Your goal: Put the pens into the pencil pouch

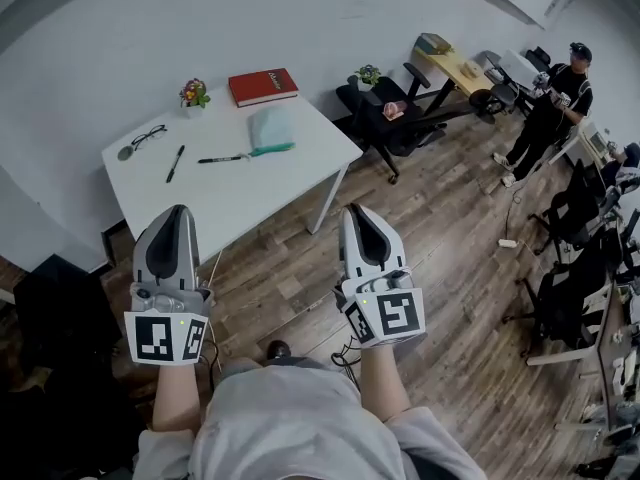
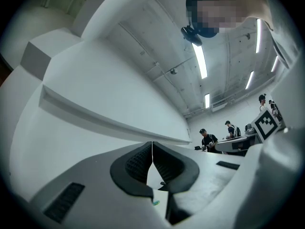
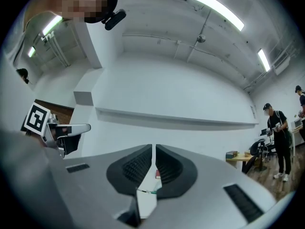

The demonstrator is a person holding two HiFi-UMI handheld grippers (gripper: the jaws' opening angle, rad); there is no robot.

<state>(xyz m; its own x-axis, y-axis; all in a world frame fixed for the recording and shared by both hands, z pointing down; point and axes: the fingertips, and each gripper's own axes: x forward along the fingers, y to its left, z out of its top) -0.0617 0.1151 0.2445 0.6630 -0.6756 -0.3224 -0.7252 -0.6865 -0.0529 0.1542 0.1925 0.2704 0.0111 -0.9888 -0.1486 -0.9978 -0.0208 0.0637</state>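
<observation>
A plain white wall (image 1: 300,18) closes the far side of the room, and a floor (image 1: 450,228) of brown wood planks runs from it toward the near edge, with a white table (image 1: 300,183) on thin legs standing at the far left against the wall. To the right of the table are black office chairs (image 1: 385,118) and a light wooden desk (image 1: 455,68), with more dark chairs (image 1: 570,298) along the right edge. Long strip lights (image 3: 217,8) glow on the bare grey ceiling.
</observation>
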